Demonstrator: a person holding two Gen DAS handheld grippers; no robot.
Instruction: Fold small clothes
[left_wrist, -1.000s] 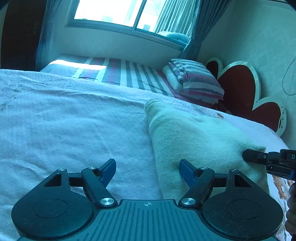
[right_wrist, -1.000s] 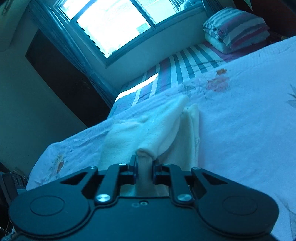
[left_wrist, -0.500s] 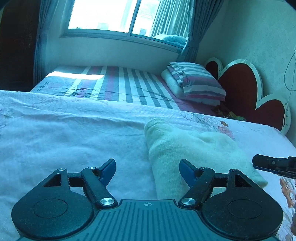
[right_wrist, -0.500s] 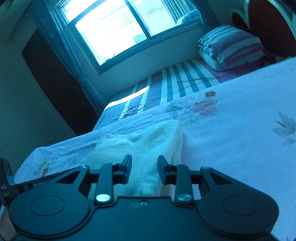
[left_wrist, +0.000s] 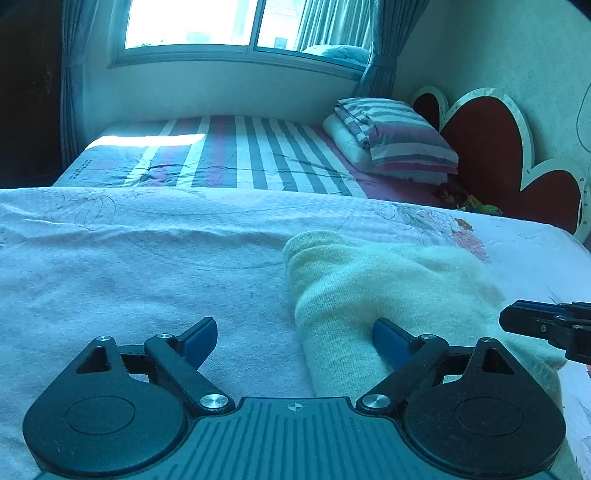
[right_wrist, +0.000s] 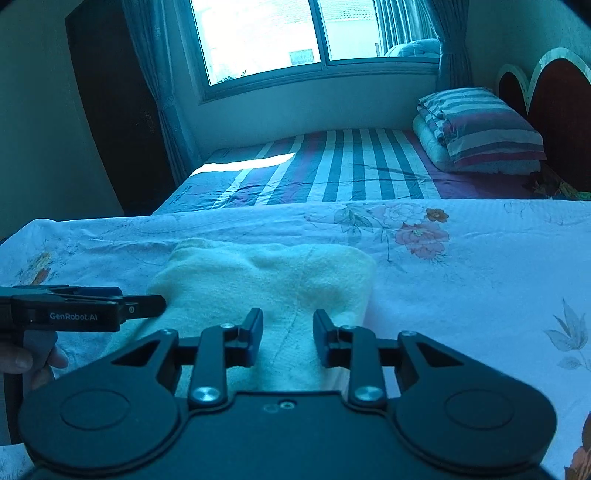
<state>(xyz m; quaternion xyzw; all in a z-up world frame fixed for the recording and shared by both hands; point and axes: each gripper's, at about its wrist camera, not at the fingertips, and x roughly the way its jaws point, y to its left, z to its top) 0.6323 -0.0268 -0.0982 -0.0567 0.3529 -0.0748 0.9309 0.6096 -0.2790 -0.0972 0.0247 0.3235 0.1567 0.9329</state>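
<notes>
On the floral bedsheet (right_wrist: 480, 266), both tongs, left (left_wrist: 293, 334) and right (right_wrist: 287, 325), hover spread over the folded cream garment (right_wrist: 266, 280).

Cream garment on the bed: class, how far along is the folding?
Done: the cream garment lies folded in a compact stack on the floral sheet. In hand: nothing; the left gripper and right gripper are both open. Left: perhaps tidying or another piece; none visible.

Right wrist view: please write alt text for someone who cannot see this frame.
The right gripper, jaws open and empty, hovers over a folded pale yellow garment lying on a floral sheet. The left gripper reaches in from the left edge beside the garment. Beyond are a striped bed, a striped pillow and a bright window.
</notes>
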